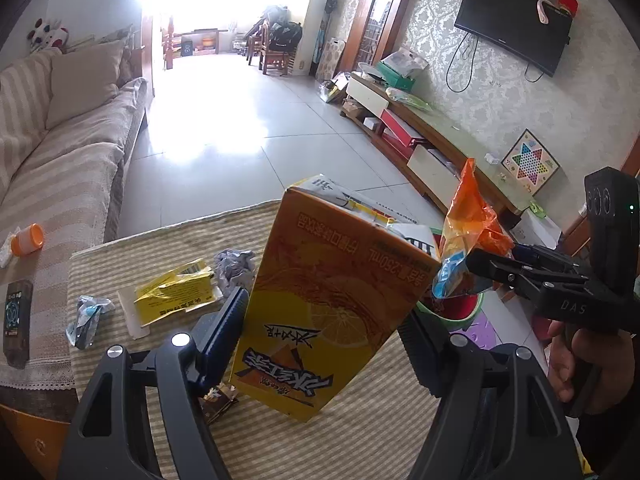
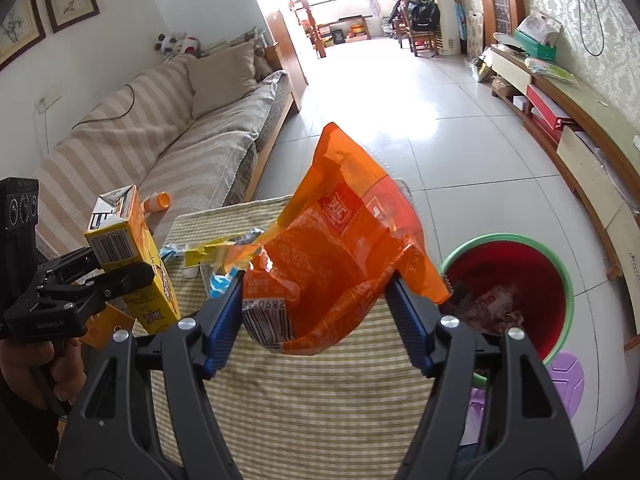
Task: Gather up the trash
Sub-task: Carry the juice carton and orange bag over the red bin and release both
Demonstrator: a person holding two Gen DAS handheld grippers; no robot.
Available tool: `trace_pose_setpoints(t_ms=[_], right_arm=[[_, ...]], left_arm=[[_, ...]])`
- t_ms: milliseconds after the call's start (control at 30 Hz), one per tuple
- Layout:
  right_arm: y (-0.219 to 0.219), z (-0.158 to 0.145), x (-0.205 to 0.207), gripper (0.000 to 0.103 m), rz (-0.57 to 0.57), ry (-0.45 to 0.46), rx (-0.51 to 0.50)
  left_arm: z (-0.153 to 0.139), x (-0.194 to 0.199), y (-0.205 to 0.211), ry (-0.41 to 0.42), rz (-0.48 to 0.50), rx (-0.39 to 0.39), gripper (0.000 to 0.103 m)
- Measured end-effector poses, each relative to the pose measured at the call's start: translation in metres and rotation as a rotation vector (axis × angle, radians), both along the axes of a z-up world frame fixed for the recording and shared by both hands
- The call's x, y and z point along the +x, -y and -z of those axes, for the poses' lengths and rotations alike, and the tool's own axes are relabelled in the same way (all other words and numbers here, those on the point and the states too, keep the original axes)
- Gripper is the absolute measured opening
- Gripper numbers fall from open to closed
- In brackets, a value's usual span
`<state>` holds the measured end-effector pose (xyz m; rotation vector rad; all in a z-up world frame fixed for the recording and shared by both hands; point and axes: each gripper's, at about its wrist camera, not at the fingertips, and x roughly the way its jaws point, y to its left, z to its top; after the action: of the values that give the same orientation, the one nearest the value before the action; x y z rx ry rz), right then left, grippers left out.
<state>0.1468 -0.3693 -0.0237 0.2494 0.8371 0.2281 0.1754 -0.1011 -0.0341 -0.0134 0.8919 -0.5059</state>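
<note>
Left gripper [image 1: 324, 320] clamped on a yellow drink carton [image 1: 320, 300], lifted above the striped table mat [image 1: 160, 240]. Right gripper [image 2: 316, 304] clamped on an orange wrapper [image 2: 340, 248], over the mat's right edge beside the red bin [image 2: 516, 276]. Still on the mat: flattened yellow box [image 1: 176, 292], crumpled paper [image 1: 234, 268], small blue wrapper [image 1: 86, 316].
</note>
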Motion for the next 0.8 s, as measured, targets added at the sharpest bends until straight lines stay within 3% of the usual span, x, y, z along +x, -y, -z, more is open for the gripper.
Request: trace_pose_setpoints(t_ms=[367, 800], right_arm=[[0.096, 0.007, -0.008, 0.067, 0.171, 0.002, 0.04], [0.194, 0.041, -0.011, 0.067, 0.303, -0.058, 0.048]], left_arm=[[-0.007, 0.017, 0.088, 0.012, 0.104, -0.023, 0.07], [0.013, 0.039, 0.206, -0.025, 0.233, -0.081, 0.07]])
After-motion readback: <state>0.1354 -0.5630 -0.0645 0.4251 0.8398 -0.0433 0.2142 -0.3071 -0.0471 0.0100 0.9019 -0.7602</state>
